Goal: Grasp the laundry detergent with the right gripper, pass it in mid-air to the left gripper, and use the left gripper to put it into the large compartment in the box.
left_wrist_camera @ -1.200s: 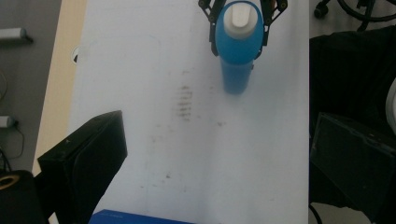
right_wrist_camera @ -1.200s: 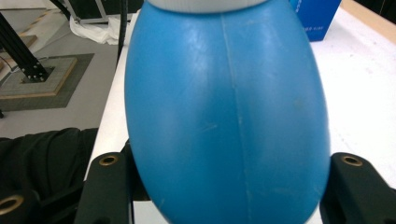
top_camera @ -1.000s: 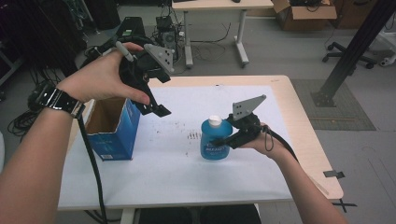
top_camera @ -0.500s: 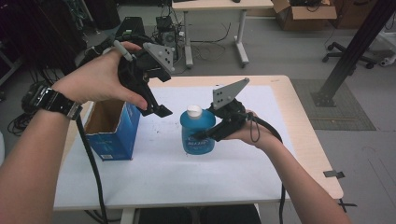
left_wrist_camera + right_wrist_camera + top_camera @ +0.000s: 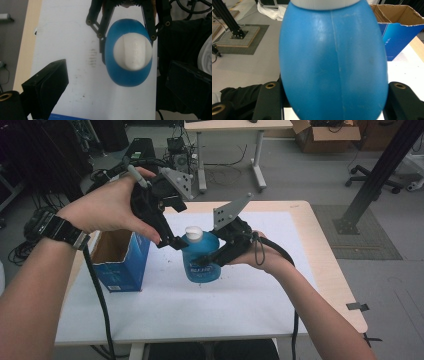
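A blue bottle (image 5: 201, 262) with a white cap (image 5: 194, 234) is held upright above the white sheet, my right gripper (image 5: 216, 256) shut on its body from the right. In the right gripper view the bottle (image 5: 334, 62) bulges between the two black jaws of that gripper (image 5: 334, 100). My left gripper (image 5: 176, 224) stands open just left of the cap and does not touch it. From the left gripper view I look down on the cap (image 5: 132, 55) and bottle (image 5: 117, 77), which lie beyond my wide-apart left gripper (image 5: 117, 75).
An open blue cardboard box (image 5: 122, 260) stands on the table's left, also seen behind the bottle as the box (image 5: 398, 27). The white sheet (image 5: 250, 305) covers the wooden table (image 5: 330, 270). Beyond are another table (image 5: 230, 127), cables and a black post (image 5: 380, 175).
My right gripper has lifted the blue bottle off the sheet and carried it left, up to the left gripper. The left hand has hardly moved.
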Action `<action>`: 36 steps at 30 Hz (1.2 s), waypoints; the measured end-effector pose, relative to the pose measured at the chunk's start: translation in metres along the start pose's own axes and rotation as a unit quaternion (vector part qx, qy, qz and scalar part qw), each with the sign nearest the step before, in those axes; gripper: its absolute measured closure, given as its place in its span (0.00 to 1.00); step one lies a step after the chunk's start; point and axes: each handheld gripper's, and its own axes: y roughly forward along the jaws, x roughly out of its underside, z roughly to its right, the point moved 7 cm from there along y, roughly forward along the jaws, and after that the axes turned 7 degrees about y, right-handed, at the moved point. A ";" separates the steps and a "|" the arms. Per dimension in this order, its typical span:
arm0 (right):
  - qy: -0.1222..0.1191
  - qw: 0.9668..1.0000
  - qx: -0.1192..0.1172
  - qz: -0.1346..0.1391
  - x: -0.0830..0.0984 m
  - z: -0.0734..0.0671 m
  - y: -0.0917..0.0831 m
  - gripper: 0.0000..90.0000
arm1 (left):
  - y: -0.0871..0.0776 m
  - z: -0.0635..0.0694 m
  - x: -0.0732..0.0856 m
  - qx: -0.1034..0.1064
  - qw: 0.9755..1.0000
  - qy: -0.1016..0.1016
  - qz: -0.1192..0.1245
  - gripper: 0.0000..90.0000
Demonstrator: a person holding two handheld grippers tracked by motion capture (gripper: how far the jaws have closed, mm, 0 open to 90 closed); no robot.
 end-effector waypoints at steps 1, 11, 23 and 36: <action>0.000 1.000 -0.001 -0.001 0.000 0.000 0.000 0.47 | 0.002 0.001 0.000 0.002 1.000 0.002 -0.003 0.06; -0.004 1.000 -0.001 0.000 -0.003 -0.003 0.000 0.47 | 0.020 0.006 -0.007 0.018 0.999 0.019 -0.026 0.10; -0.012 1.000 0.000 0.000 -0.004 -0.005 -0.002 0.47 | 0.035 0.006 -0.010 0.025 0.998 0.029 -0.047 0.16; -0.012 1.000 0.003 -0.001 -0.002 -0.005 -0.004 0.47 | 0.036 0.008 -0.012 0.032 0.998 0.027 -0.049 0.26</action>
